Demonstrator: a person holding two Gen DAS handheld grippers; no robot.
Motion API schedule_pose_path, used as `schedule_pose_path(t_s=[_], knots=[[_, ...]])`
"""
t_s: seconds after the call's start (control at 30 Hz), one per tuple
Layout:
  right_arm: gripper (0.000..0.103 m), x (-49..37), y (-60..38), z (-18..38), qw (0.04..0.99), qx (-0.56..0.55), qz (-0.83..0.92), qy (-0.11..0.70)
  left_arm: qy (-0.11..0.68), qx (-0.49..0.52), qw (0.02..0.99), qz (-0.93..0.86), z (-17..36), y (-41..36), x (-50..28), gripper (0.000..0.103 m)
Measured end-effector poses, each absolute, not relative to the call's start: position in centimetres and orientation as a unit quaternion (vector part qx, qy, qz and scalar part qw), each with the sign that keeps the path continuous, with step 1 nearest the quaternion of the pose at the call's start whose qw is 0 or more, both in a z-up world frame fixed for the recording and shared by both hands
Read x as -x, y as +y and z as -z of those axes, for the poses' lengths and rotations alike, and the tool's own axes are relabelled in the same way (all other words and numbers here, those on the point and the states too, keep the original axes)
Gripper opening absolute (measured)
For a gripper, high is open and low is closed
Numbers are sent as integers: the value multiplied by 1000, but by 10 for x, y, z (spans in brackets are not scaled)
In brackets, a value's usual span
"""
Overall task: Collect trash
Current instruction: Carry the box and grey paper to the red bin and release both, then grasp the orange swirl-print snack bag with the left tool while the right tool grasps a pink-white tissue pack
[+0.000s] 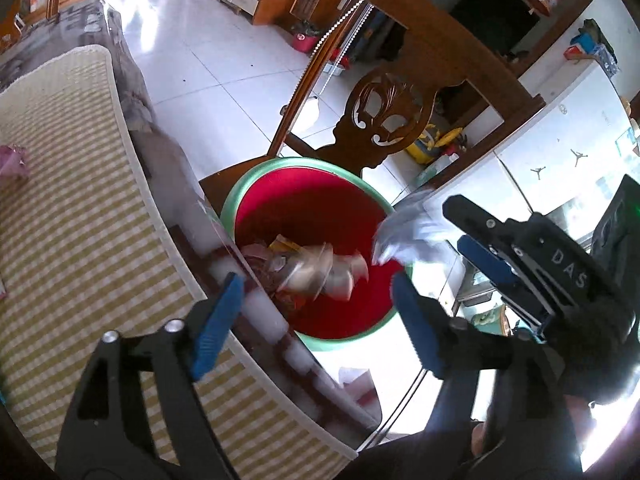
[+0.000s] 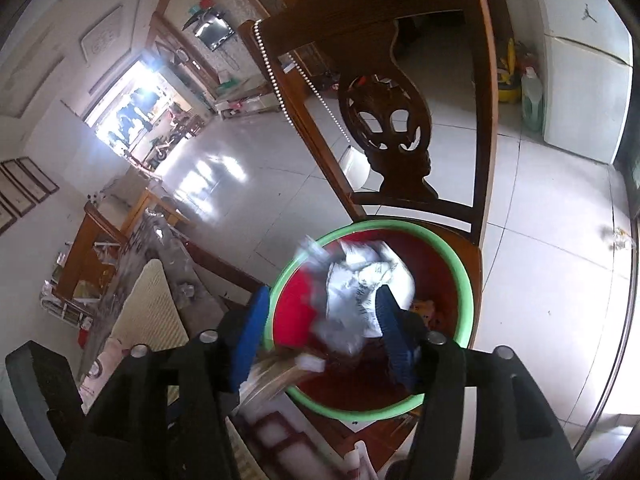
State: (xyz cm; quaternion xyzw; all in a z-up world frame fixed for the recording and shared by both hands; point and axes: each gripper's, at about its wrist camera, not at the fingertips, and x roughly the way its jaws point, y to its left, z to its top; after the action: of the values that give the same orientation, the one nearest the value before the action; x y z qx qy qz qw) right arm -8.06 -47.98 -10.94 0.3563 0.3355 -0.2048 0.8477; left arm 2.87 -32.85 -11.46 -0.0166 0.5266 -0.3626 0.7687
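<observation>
Left gripper (image 1: 316, 312) wide open over the green-rimmed red bin (image 1: 256, 184), nothing btwn its blue pads; a clear plastic cup (image 1: 324, 270), blurred, sits in midair just above trash in the bin. Right gripper (image 2: 320, 330) open too, crumpled white wrapper (image 2: 360, 292) blurred btwn its fingers, whether touching can't tell. Bin sits on a wooden chair (image 2: 384, 128) beside the checked tablecloth (image 1: 72, 184).

White letters "DAS" stand on the black body of the right tool (image 1: 486, 258), seen from the left wrist. Dark print runs across the crumpled white wrapper (image 2: 362, 292) over the basin, too blurred to read
</observation>
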Motion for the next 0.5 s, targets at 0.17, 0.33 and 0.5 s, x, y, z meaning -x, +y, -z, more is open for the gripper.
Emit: schedule_pose_path(t_s=[0.17,0.33,0.5], knots=[[68,77,-476,110,849,-356,200,336,529,26,770,357,109,-314,-25,80],[70,69,-468,109,850,-351,186,346,498,23,799,335,74,-268,-25,80],[70,59,-455,107,853,-342,172,355,468,47,849,241,40,-167,-34,83]])
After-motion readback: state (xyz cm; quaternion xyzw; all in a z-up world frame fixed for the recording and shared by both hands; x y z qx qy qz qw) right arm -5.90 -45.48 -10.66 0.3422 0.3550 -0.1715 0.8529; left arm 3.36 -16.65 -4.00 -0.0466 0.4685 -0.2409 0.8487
